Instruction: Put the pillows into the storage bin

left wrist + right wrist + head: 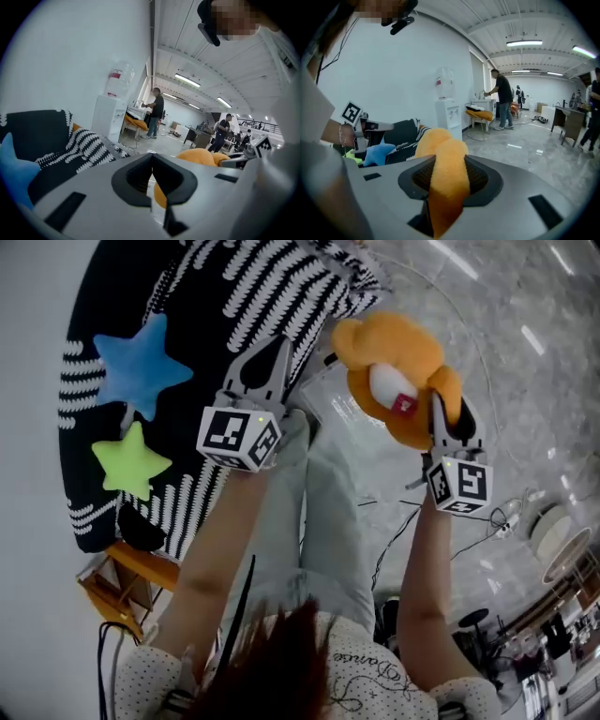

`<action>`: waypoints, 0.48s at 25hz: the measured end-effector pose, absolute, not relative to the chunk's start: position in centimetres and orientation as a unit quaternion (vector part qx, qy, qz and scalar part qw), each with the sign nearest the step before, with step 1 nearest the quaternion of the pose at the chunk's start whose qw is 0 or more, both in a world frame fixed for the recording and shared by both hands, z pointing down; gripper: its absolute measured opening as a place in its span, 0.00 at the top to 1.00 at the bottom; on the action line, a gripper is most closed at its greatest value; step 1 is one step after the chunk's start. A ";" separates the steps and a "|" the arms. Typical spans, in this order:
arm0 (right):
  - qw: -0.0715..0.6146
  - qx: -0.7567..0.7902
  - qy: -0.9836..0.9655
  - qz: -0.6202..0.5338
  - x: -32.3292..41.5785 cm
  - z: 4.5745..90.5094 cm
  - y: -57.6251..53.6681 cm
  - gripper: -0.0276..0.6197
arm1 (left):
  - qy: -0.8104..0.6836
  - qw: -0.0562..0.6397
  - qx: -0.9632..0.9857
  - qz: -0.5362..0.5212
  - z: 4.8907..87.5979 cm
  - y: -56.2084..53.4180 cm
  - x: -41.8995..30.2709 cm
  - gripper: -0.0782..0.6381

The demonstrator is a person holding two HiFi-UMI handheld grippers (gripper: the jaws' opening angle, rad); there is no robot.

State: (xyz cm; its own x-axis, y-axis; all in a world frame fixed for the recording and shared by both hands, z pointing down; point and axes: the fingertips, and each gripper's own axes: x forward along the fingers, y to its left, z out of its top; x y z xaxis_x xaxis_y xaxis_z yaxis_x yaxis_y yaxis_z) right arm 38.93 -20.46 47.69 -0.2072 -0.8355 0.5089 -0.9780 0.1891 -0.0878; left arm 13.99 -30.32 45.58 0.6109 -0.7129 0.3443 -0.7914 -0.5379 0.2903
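An orange plush pillow (389,357) hangs over the grey floor with my right gripper (450,415) shut on one of its limbs. In the right gripper view the orange fabric (440,145) fills the gap between the jaws. My left gripper (276,346) is shut and empty, held over the edge of a black-and-white striped cushion (262,287). Its jaws (152,161) meet with nothing between them, and the orange pillow (201,157) shows beyond. A blue star pillow (141,367) and a green star pillow (131,462) lie on the striped cushion to the left.
A clear plastic sheet or box edge (328,395) lies between the grippers. The person's legs (319,512) are below, cables (394,531) cross the floor, and an orange frame (122,587) stands lower left. A water dispenser (450,112) and people are far off.
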 end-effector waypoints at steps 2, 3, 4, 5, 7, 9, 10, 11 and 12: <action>0.200 0.580 -0.766 0.192 38.7 51.0 -19.7 0.73 | -0.425 0.215 0.874 0.100 48.5 -30.3 14.5 0.88; 0.214 0.567 -0.773 0.188 38.5 52.7 -19.1 0.73 | -0.423 0.217 0.874 0.103 50.0 -30.1 14.7 0.88; 0.231 0.555 -0.777 0.186 38.3 54.4 -18.5 0.73 | -0.422 0.220 0.873 0.106 51.4 -29.8 14.7 0.88; 0.248 0.543 -0.781 0.183 38.1 56.1 -18.0 0.73 | -0.422 0.224 0.872 0.109 52.9 -29.5 14.6 0.88; 0.281 0.517 -0.789 0.176 37.6 59.5 -17.3 0.72 | -0.422 0.235 0.868 0.115 55.8 -28.9 14.5 0.88; 0.312 0.486 -0.799 0.166 37.0 62.9 -16.8 0.72 | -0.419 0.244 0.866 0.122 58.5 -28.1 14.6 0.88; 0.323 0.471 -0.804 0.163 36.7 64.7 -16.7 0.72 | -0.417 0.247 0.866 0.125 59.7 -27.7 14.6 0.88; 0.333 0.456 -0.809 0.163 36.5 66.6 -16.6 0.72 | -0.416 0.250 0.865 0.128 60.9 -27.4 14.6 0.88; 0.341 0.441 -0.813 0.166 36.4 68.7 -16.5 0.72 | -0.415 0.252 0.864 0.131 62.1 -27.1 14.6 0.88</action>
State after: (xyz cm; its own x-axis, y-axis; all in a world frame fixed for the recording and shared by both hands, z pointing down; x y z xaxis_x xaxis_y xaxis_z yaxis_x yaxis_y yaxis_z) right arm 36.38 -16.55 68.70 -0.3784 -0.6040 0.7014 -0.8310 0.5554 0.0299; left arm 14.57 -27.15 62.09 0.6207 -0.6521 0.4353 -0.7838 -0.5284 0.3261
